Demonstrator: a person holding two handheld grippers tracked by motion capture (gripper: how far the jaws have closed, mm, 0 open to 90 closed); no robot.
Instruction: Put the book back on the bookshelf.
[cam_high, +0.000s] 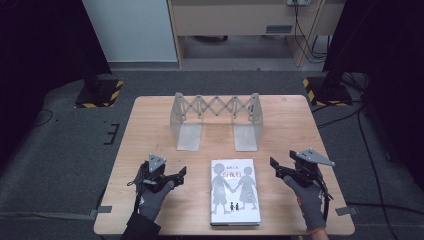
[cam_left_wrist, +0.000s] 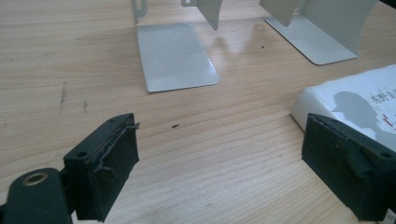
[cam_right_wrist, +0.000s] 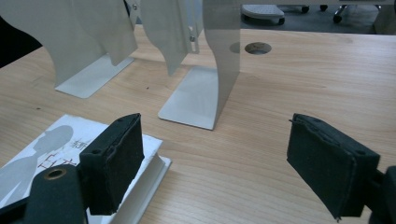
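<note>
Both pairs of fingers stand wide and empty, padded in rough black foam: the left gripper (cam_high: 181, 173) just left of the book, the right gripper (cam_high: 274, 164) just right; the pale wooden table (cam_high: 150, 125) bears a grey metal expanding bookend (cam_high: 216, 120); nearer lies the flat white rectangular book (cam_high: 235, 191).

Wooden table (cam_high: 150, 125), black-and-yellow striped stand bases (cam_high: 99, 93) on grey carpet, pale desk (cam_high: 240, 20) behind.

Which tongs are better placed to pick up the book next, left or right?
Roughly even, slight edge right. The book lies flat between both; the right tongs and the left tongs are open and empty, but the right's jaws sit nearer the book's far corner.
</note>
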